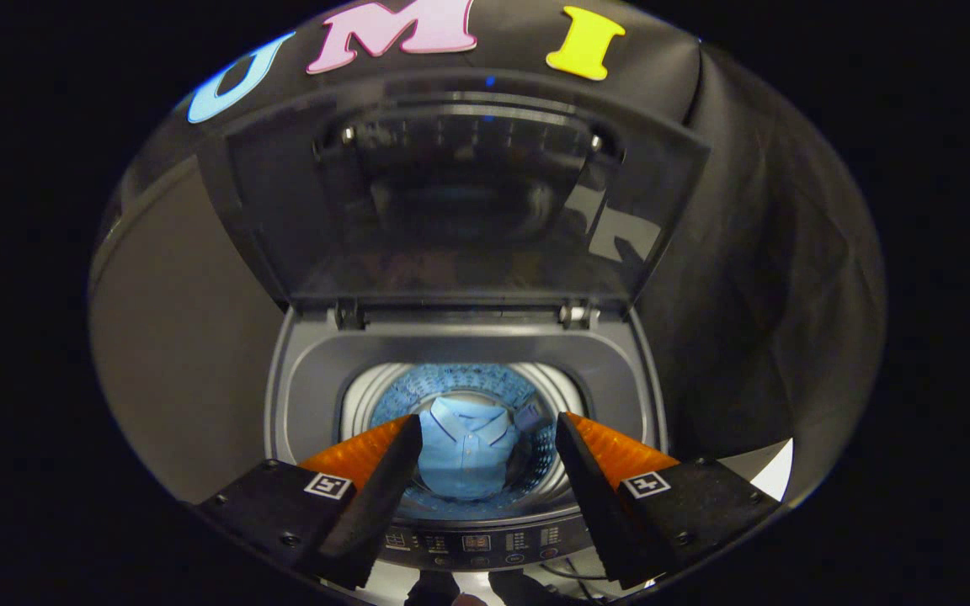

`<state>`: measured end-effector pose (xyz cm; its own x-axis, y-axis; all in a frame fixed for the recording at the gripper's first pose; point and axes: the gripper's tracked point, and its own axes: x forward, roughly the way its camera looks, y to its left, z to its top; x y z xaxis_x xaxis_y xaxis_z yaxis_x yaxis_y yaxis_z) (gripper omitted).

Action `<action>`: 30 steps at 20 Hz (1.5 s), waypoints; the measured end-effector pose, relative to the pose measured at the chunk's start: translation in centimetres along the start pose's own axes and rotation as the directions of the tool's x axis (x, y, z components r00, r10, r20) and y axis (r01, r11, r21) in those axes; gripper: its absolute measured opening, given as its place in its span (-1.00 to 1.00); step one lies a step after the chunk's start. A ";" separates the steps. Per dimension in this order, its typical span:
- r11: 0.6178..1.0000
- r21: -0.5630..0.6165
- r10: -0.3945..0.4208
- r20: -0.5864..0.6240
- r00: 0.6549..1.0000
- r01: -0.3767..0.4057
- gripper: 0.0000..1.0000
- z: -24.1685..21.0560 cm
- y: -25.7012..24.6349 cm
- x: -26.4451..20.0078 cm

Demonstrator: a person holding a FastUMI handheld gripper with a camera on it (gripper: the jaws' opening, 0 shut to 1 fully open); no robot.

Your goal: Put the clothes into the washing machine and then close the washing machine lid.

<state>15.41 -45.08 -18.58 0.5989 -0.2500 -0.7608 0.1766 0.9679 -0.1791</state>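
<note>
Gripper view: a light blue shirt [464, 454] is being seen lying at the bottom of the drum [472, 396], framed between the two fingers but well beyond them. It is folded into a neat, roughly rectangular bundle, with its collar turned toward the far side of the drum and its button placket running straight down the middle toward the fingers; the long axis is thus lying along the line from the hinges to the control panel. The cloth is looking soft and matte, with a pale stripe at the collar edge. A small greyish object just beside the collar is too blurred to be told.

The drum is being shown as round, its wall perforated with fine holes and tinted bluish. Around it a smooth grey, rounded-square top of the washing machine [308, 379] is being seen, with a dark control panel [477, 543] along the near edge. The lid [460, 194], a dark glossy pane in a frame, is being held raised on two hinges at the back, with reflections showing in it.

The gripper [485, 438] is being held released, its fingers spread wide over the opening and pressing on nothing.
</note>
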 end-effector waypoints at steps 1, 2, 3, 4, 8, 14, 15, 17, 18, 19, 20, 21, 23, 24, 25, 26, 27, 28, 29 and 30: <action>1.000 0.008 -0.003 0.031 1.000 0.003 1.00 1.6 0.0 -1.0; 1.000 0.012 -0.001 0.060 0.998 0.000 1.00 3.1 0.0 -2.1; 1.000 0.014 -0.003 0.089 0.996 0.001 1.00 4.6 0.0 -3.0; 1.000 0.015 -0.007 0.117 0.993 0.006 1.00 6.1 -0.1 -3.7; 1.000 0.018 -0.021 0.210 0.977 0.018 1.00 12.0 -0.8 -6.6; 0.997 0.072 -0.012 0.316 0.949 -0.012 1.00 19.4 -1.0 -8.6; 0.997 0.071 -0.007 0.332 0.943 -0.017 1.00 20.5 -0.9 -8.6; 0.996 0.086 0.007 0.337 0.942 -0.039 1.00 21.5 -0.6 -8.0; 0.995 0.092 0.013 0.334 0.943 -0.046 1.00 22.0 -0.4 -7.7; 0.994 0.091 0.019 0.329 0.944 -0.052 1.00 22.4 -0.3 -7.1; 0.994 0.092 0.022 0.321 0.947 -0.054 1.00 22.9 -0.2 -6.4; 0.994 0.090 0.031 0.311 0.950 -0.061 1.00 23.2 -0.1 -5.6; 0.995 0.073 0.037 0.287 0.957 -0.061 1.00 23.7 0.3 -3.5; 0.996 0.064 0.038 0.276 0.960 -0.058 1.00 23.5 0.3 -2.7; 0.997 0.059 0.043 0.259 0.965 -0.060 1.00 23.4 0.4 -2.0; 0.997 0.056 0.037 0.243 0.969 -0.052 1.00 23.3 0.2 -1.4; 0.997 0.053 0.037 0.226 0.973 -0.050 1.00 23.1 0.1 -0.9; 0.997 0.054 0.038 0.205 0.978 -0.050 1.00 22.8 0.4 -0.2; 0.997 0.056 0.051 0.186 0.981 -0.062 1.00 22.3 0.7 0.3; 0.996 0.058 0.054 0.203 0.978 -0.067 1.00 22.4 0.7 0.4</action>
<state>33.30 -45.16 -5.03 0.7533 -0.1977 -0.6272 0.1810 0.9792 -0.0912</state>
